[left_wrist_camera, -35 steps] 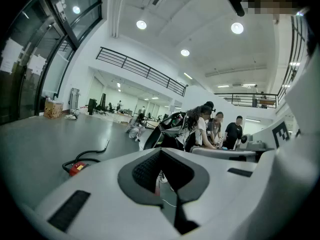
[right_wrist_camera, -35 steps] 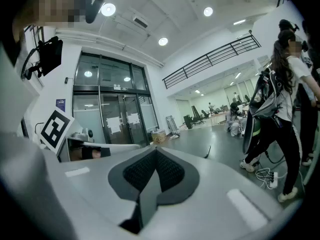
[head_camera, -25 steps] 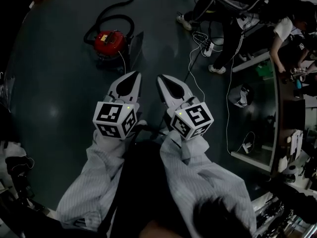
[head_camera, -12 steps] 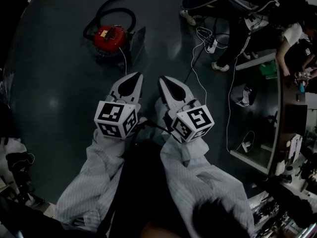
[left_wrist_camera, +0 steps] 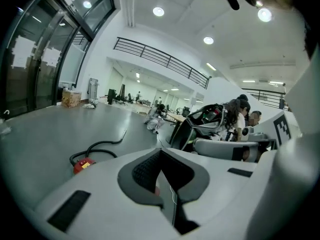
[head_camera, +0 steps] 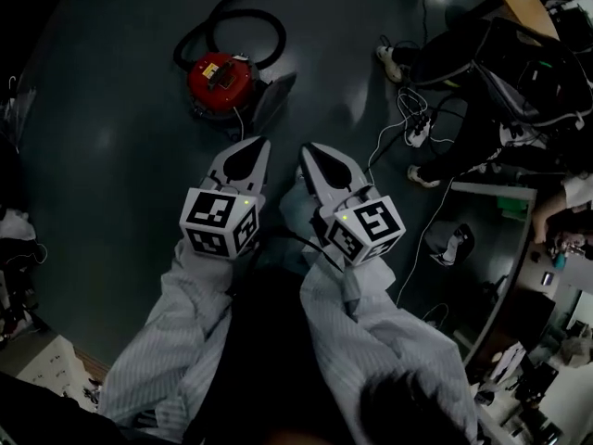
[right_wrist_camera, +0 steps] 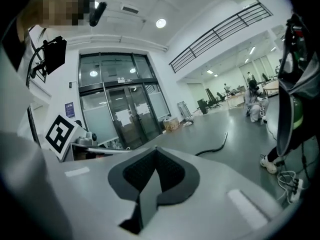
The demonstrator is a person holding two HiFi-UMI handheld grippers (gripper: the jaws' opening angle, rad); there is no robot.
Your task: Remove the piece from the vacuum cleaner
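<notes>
Head view: both grippers are held side by side close to the person's body, above the floor (head_camera: 102,165). Left gripper (head_camera: 248,152): fingers closed, nothing between them. Right gripper (head_camera: 321,156): same, fingers closed and empty. The red vacuum cleaner (head_camera: 220,79) sits on the floor ahead of the left gripper, well apart from both. Its black hose (head_camera: 243,19) loops behind it, and a dark flat part (head_camera: 271,100) sits against its right side. A standing person (head_camera: 473,142) is off to the right.

glossy red plastic vacuum cleaner (head_camera: 220,78), smooth sheeny grey floor (head_camera: 102,156), striped cloth sleeves (head_camera: 176,341)
</notes>
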